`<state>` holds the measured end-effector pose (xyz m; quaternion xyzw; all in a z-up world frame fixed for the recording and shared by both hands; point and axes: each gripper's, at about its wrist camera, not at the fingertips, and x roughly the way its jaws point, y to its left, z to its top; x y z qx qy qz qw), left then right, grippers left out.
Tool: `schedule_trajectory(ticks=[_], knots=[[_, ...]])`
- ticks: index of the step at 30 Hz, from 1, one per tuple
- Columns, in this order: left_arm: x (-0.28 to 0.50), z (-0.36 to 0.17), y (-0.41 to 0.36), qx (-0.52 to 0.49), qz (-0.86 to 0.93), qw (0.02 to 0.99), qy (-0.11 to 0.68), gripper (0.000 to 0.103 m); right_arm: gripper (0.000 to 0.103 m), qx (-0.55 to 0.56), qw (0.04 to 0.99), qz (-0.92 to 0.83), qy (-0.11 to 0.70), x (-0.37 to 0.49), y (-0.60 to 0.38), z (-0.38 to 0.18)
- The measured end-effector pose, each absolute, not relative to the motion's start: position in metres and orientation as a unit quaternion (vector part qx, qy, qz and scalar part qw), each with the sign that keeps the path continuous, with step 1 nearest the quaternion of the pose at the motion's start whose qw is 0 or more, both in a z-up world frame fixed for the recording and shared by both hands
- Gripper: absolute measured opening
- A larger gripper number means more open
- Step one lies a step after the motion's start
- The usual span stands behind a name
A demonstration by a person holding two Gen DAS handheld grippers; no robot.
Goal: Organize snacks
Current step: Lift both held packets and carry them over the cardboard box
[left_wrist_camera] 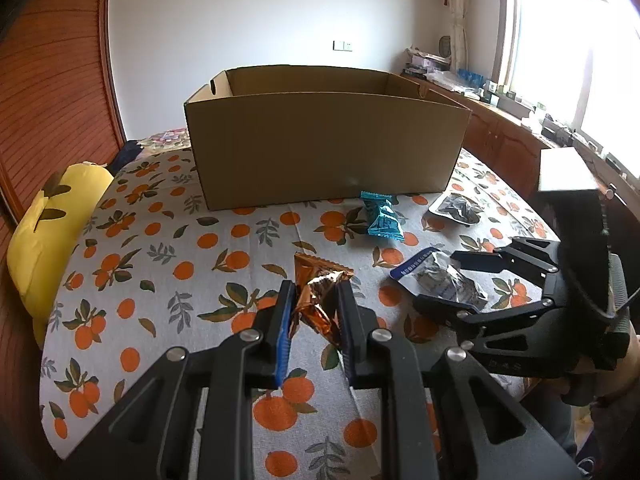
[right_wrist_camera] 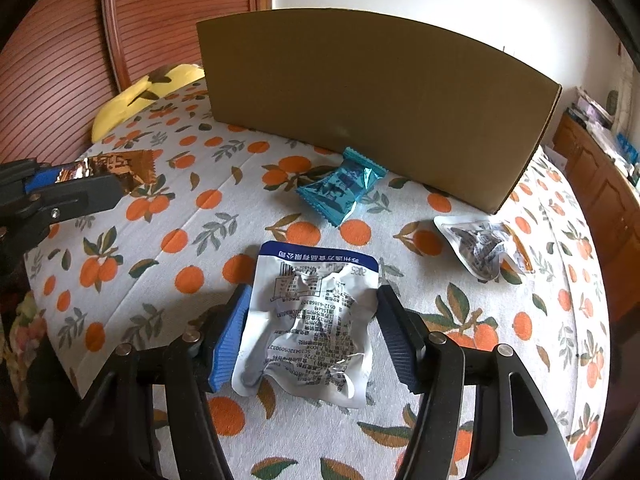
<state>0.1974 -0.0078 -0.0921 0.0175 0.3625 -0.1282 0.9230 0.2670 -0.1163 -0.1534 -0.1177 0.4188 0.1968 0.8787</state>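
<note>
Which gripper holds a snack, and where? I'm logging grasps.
Left gripper pinches the bronze foil packet at its near end; right gripper straddles the white pouch, open.

In the left wrist view the box point(left_wrist_camera: 326, 148) shows only its near wall and inner rim; its floor and contents are hidden. The gold packet point(left_wrist_camera: 316, 296) is partly covered by the left claw point(left_wrist_camera: 312, 316) fingers, so its lower end cannot be seen. The right claw point(left_wrist_camera: 448, 280) covers part of the white pouch point(left_wrist_camera: 440, 280). Items on the counter point(left_wrist_camera: 500, 120), upper right, are too small to name, and the window point(left_wrist_camera: 580, 48) is blown out.

In the right wrist view the box point(right_wrist_camera: 376, 108) hides its inside entirely. The yellow cushion point(right_wrist_camera: 140, 96) is cut off behind it. The print on the pouch point(right_wrist_camera: 316, 320) is too small to read, and so is that on the second pouch point(right_wrist_camera: 480, 248).
</note>
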Motion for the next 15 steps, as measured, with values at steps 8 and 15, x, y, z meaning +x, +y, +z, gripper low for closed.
schedule_trajectory(ticks=[8,15], knots=[[0.198,-0.095,-0.001,0.002,-0.127,0.924,0.360,0.018,0.064,-0.102,0.889,0.200,0.400,0.263,-0.127,-0.131],[0.198,-0.089,-0.002,0.002,-0.131,0.926,0.353,0.018,0.064,-0.107,0.897,0.190,0.385,0.256,-0.131,-0.113]])
